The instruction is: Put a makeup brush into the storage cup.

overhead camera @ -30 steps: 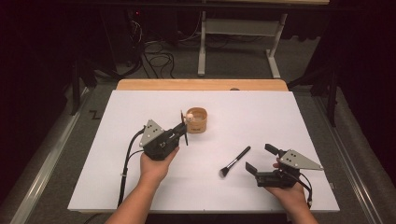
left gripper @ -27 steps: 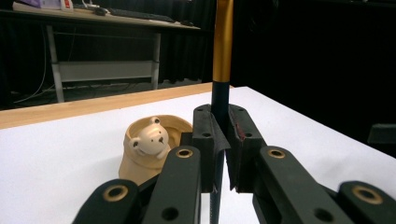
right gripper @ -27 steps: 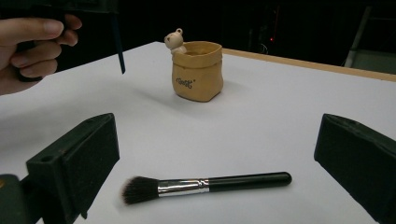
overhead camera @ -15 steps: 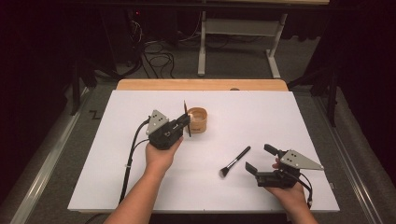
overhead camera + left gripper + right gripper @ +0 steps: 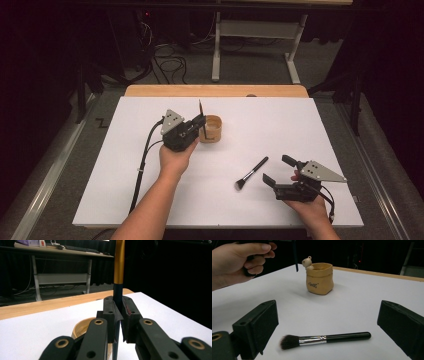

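Your left claw (image 5: pixel 200 125) clamps slim brush (image 5: pixel 119 267) upright, carried farther from you since earlier frames, now just above pot (image 5: pixel 212 128) at worktop (image 5: pixel 125 180) centre: insertion likely next. Right claw (image 5: pixel 278 171) open, unmoved, near second brush (image 5: pixel 251 173).

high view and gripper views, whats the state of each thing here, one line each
left gripper: shut on the slim brush, raised beside the pot
slim brush: held upright, dark handle between the pads, gold section above
pot: upright on the table, open top, small bear figure at its rim
makeup brush: lying flat on the table, untouched
right gripper: open, holding nothing, jaws toward the makeup brush
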`<state>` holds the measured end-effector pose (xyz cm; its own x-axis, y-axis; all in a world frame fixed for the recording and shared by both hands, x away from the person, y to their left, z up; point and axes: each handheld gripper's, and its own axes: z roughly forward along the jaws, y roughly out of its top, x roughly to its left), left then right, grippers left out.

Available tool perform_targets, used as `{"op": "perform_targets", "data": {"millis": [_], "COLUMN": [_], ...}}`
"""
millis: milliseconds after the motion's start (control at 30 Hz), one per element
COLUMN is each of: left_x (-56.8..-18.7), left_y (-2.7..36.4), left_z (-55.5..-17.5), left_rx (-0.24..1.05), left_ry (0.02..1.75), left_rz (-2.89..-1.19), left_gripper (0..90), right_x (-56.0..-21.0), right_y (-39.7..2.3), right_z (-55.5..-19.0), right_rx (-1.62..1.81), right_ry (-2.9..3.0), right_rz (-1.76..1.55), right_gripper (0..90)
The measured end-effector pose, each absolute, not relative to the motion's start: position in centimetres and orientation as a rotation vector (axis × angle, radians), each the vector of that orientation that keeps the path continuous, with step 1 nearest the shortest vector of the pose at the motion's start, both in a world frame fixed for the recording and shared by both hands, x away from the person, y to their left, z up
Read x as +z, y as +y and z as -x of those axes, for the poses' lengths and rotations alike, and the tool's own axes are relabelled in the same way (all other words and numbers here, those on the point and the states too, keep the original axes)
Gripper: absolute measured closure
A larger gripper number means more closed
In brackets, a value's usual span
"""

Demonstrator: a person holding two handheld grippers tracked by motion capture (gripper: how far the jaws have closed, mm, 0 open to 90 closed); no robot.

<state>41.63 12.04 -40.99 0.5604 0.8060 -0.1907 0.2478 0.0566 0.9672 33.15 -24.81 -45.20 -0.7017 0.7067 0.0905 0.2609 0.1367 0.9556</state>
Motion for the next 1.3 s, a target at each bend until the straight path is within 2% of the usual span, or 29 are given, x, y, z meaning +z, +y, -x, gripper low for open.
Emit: {"op": "perform_targets", "data": {"millis": [800,1300], "left_x": [-38.7,-38.8], "left_y": [10.8,11.0], "left_z": [-44.8,-46.4], "left_rx": [0.581,0.608], "left_ry": [0.950,0.977], "left_rz": [-1.480,-1.458], "left_gripper": [83.1,83.1], "right_x": [-45.3,-45.4], "right_y": [-24.9,-24.7], "right_z": [-33.0,-32.8], "right_rx": [1.603,1.597], "right_ry": [2.041,2.044], "right_rz": [-0.936,-0.926], "right_gripper": [6.1,7.5]}}
